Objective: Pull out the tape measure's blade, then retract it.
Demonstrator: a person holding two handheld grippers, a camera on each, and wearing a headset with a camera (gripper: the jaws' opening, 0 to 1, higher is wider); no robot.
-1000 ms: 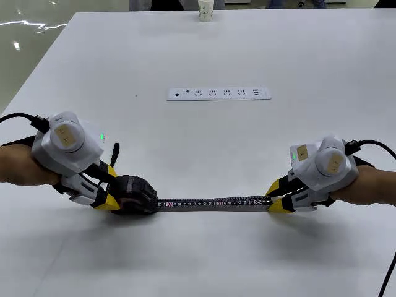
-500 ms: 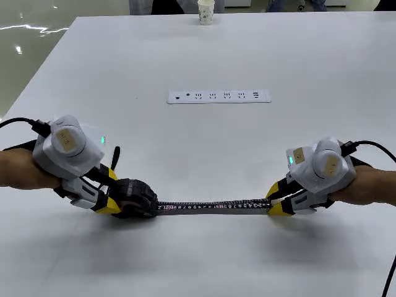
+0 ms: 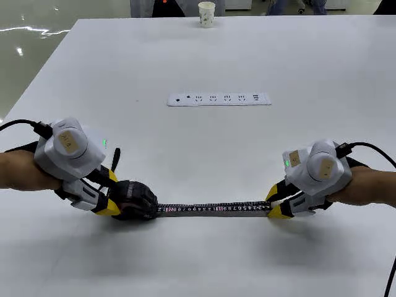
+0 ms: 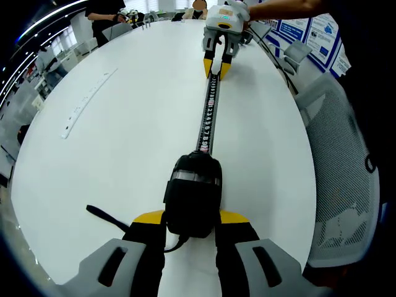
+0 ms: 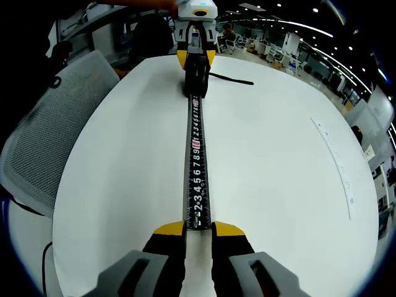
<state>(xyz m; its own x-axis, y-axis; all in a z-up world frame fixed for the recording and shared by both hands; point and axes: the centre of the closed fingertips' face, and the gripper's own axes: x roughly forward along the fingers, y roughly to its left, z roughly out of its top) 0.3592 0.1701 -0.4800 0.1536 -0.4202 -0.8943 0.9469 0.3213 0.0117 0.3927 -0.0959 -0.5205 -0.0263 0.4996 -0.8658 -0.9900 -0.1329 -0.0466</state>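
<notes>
The black tape measure case (image 3: 132, 199) (image 4: 193, 193) lies on the white table, and my left gripper (image 3: 115, 197) (image 4: 189, 218) is shut on its rear end. Its dark blade (image 3: 213, 208) (image 5: 197, 179) runs flat along the table to the right, white numerals showing. My right gripper (image 3: 274, 203) (image 5: 198, 228) is shut on the blade's tip. In the left gripper view the blade (image 4: 209, 111) stretches away to the right gripper (image 4: 216, 64); in the right gripper view the case (image 5: 195, 77) sits at the far end in the left gripper (image 5: 195, 57). A black wrist strap (image 3: 115, 158) trails from the case.
A white power strip (image 3: 219, 99) lies mid-table beyond the blade. A paper cup (image 3: 206, 13) stands at the far edge. Grey mesh chairs (image 4: 346, 154) (image 5: 43, 142) stand along the near table edge. Cables run from both grippers.
The grippers and tape sit slightly lower and closer together in the head view; the pulled-out stretch of blade looks about the same length. Most of the shift is the camera's.
</notes>
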